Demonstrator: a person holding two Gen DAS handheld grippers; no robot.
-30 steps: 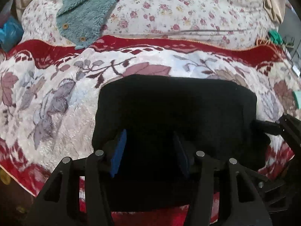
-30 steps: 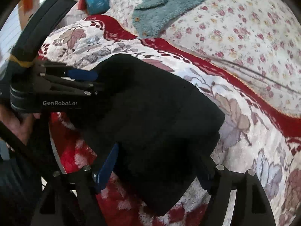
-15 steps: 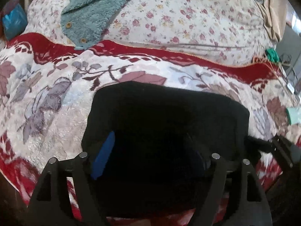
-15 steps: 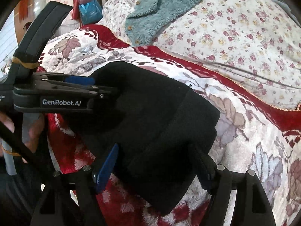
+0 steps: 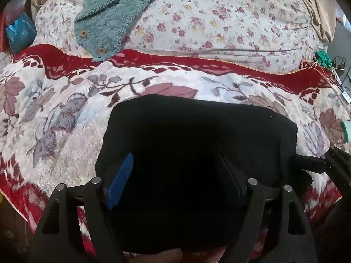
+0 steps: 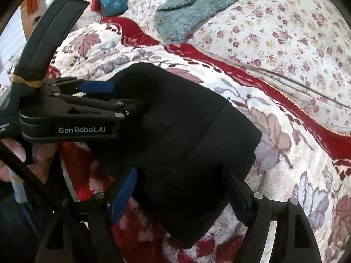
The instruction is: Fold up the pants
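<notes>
Right now the black pants [image 5: 197,144] lie folded into a thick, squarish bundle on the leaf-patterned red and cream blanket [image 5: 54,118], their layered edge showing at the near right corner in the right wrist view. Both tools straddle the bundle's near edge with their jaws spread wide. The left gripper [image 5: 175,182] has its blue-padded fingers [image 5: 119,185] standing apart on either side of the dark cloth, clamping nothing. The right gripper [image 6: 182,194] is likewise parted, one blue pad at the bundle's left flank and the other at its right corner. Seen from the right wrist, the left tool reaches in from the left, marked GenRobot.AI, with a hand [image 6: 13,155] behind it. Beyond the blanket's red border lies a floral quilt [image 5: 230,22] with a teal fleece garment [image 5: 109,17] resting on it
</notes>
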